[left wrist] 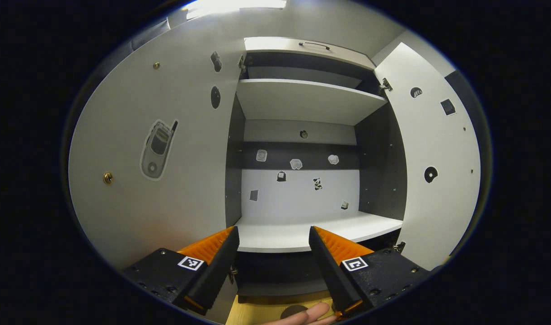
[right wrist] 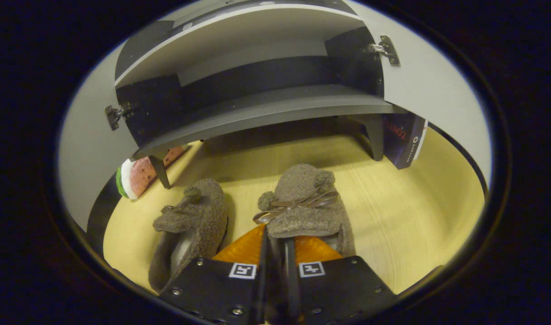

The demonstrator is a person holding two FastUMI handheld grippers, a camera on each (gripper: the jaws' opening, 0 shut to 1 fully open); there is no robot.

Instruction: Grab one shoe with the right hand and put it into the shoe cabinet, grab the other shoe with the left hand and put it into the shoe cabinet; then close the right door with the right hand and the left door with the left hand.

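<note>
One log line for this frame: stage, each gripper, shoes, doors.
stage: first grab | right gripper: shut on right shoe | left gripper: open, facing cabinet | left shoe: on floor | doors: both open

Little can be read. In the right gripper view, a dark box point(right wrist: 404, 140) standing on the desk point(right wrist: 415, 216) beside the cabinet leg carries reddish lettering on its face and small pale print near its edge, both too blurred to make out. Square black-and-white coded markers point(left wrist: 190, 263) sit on the claws' bodies; they carry no words.
</note>
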